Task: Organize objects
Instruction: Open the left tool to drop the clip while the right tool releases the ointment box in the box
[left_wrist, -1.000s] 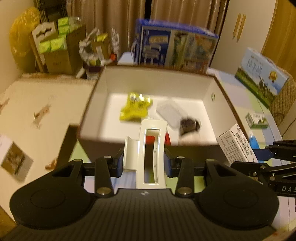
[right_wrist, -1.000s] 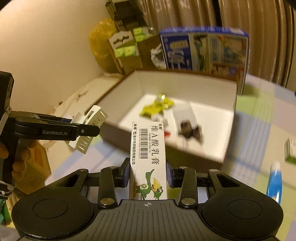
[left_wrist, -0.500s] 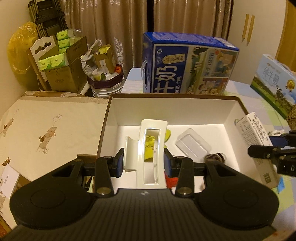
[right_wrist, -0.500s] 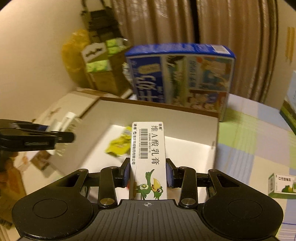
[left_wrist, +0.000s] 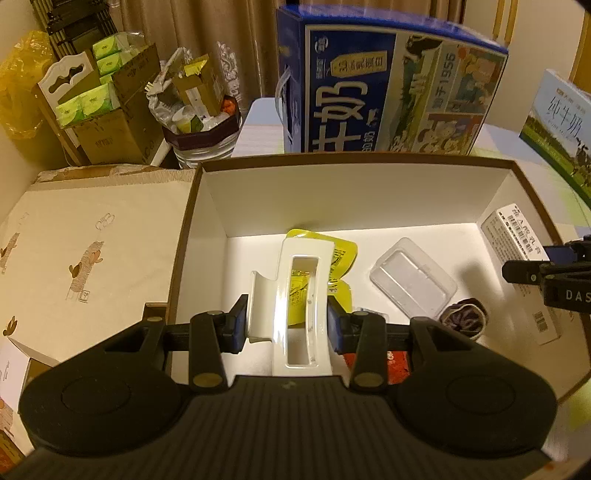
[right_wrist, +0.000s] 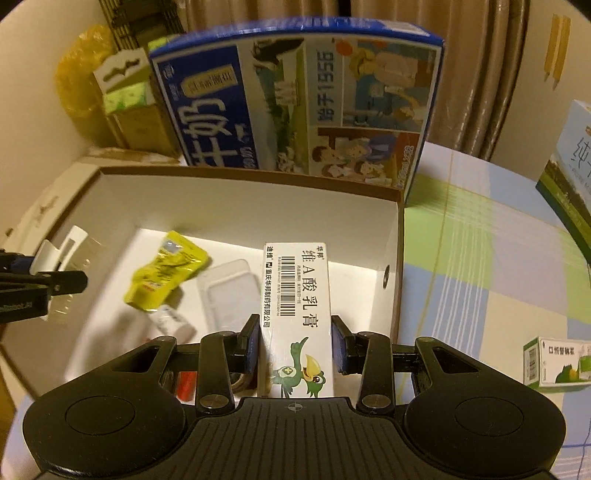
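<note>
Left gripper is clamped on a white claw hair clip, held above the open white storage box, over the yellow sachet on the box floor. Right gripper is clamped on a white ointment carton, hanging over the right half of the same box, close to the right wall. Both items are inside the box outline but not yet set down.

Box contents: yellow sachet, clear plastic blister tray, dark scrunchie, a red item partly hidden behind the left gripper.

Risks (judgement):
- A drop from this height may bounce the clip off the sachet; its spring may snap it sideways.
- The carton may catch on the right wall or land on edge against the blister tray.
- The two grippers are near each other; a simultaneous descent may bring them into contact.

Legible text: carton reads "维A酸乳膏", "华邦", "迪维", with barcode and a green bird graphic. Blue milk case behind the box shows "牛奶" and "1955". Right gripper's body, seen from the left wrist, shows "DAS".
</note>
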